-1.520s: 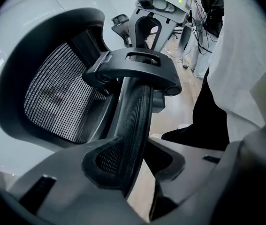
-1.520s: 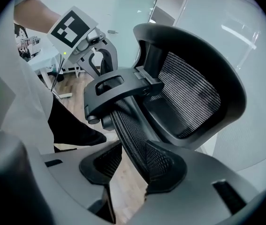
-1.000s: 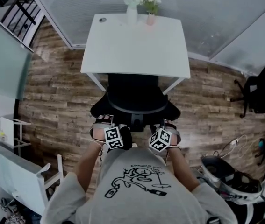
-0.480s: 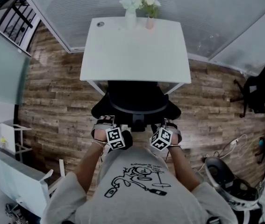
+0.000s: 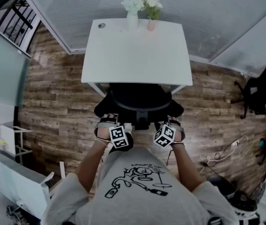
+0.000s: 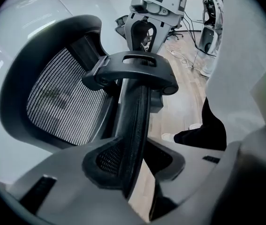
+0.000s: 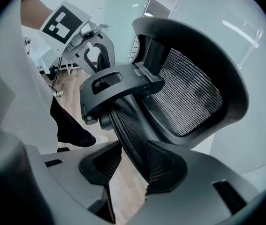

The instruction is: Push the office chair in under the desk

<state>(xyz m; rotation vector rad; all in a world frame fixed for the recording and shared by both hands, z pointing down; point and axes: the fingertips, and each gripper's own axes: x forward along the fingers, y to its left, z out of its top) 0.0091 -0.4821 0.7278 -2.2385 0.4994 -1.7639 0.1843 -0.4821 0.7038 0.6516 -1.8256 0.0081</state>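
Note:
A black mesh-backed office chair stands at the near edge of the white desk, its seat partly beneath the top. My left gripper is at the left end of the backrest's top rim and my right gripper at the right end. In the left gripper view the rim runs between the pads of the left gripper and fills the gap. In the right gripper view the rim does the same in the right gripper. Both are shut on the rim.
Two vases of flowers stand at the desk's far edge by a glass wall. A second black chair is at the right, with cables on the wood floor. White furniture stands at the lower left. The person's legs are close behind the chair.
Both grippers and the chair have moved forward towards the desk, and more of the seat is now hidden under the desktop. The grips look unchanged.

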